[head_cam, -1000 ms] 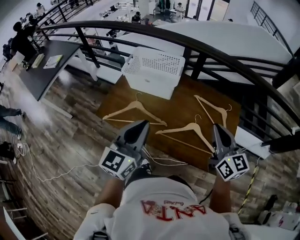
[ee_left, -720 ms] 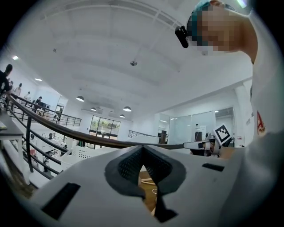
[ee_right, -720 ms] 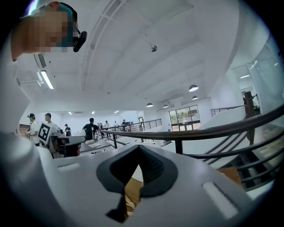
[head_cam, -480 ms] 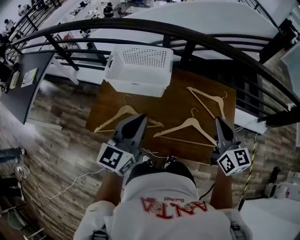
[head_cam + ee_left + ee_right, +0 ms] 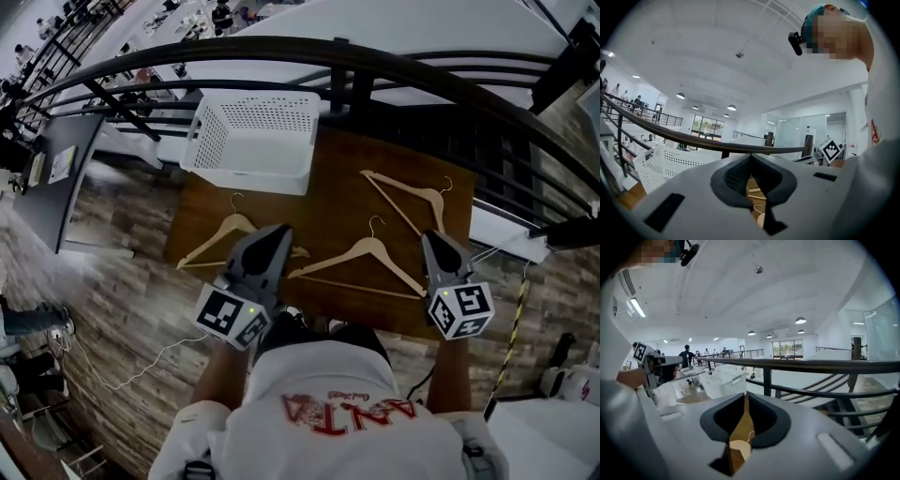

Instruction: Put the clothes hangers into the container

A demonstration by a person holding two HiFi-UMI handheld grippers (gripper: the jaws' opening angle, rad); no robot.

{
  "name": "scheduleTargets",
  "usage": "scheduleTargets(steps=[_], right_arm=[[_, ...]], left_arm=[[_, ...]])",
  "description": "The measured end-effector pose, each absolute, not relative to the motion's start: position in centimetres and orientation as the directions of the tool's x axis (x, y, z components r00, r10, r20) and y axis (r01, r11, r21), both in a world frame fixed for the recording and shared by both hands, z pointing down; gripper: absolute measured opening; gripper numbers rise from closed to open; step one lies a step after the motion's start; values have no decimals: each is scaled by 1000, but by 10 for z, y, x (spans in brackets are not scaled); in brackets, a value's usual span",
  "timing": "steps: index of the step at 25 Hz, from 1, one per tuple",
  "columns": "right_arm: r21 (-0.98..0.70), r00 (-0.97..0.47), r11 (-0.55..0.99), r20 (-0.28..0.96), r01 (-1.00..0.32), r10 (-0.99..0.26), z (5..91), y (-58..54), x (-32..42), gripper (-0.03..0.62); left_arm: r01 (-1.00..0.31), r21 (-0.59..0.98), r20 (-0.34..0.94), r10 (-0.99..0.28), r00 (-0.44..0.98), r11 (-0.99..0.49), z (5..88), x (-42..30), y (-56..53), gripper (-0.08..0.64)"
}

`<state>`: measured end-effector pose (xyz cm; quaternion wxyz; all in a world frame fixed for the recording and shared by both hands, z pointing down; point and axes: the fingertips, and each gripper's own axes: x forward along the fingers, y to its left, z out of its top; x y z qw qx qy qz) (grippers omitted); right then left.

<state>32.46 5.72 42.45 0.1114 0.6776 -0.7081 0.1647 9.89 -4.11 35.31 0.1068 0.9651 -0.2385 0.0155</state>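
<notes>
Both grippers have come forward and down to the near edge of the brown wooden table point(image 5: 328, 202) as the person closes in; hangers and container sit where they were. The left gripper point(image 5: 275, 232) has its jaws together, nothing in them, tip over the inner arm of the left pale wooden clothes hanger point(image 5: 208, 244), which lies by the near left corner. The right gripper point(image 5: 433, 240) has just been opening its jaws: only a slit so far, nothing between them. It hangs beside the right arm of the middle wooden hanger point(image 5: 364, 253), which lies flat along the near edge. The third wooden hanger point(image 5: 405, 199) lies toward the far right corner. The white perforated plastic basket point(image 5: 253, 141) stands at the far left corner, with no hangers in it. Risks: the hangers lie flat and thin, so barely parted jaws would likely shove one, not grab it. A nudge could slide the left one off the edge. A wire hook may snag the basket's holes or rim. The black railing point(image 5: 422, 70) is close behind, so a dropped hanger could go over. Writing: red print on the white shirt point(image 5: 337, 375) looks like "ANTA". The marker cubes point(image 5: 230, 317) show only black-and-white patterns.
</notes>
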Motion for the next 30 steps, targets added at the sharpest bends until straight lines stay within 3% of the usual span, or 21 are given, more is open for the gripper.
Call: scheduleTargets(steps=[2,9,20,30], right_arm=[[-63,-92,72,456,-995,-885,447,64,333,106],[17,-124,188,694,-982,-709,538,50,314,198],[4,-129,292,890,-957,-437,665,35,289,229],[-42,-143,328,946,-944,-291,724,44,289,233]], left_arm=[[-470,190,96,-460,883,-862,354,115,-29,9],[-466,200,155,-442,884,-862,385,128,-42,9],[-452,221,234,-402,885,-864,430,127,-80,9],[-486,250,275,-420,865,-837,450,113,-95,9]])
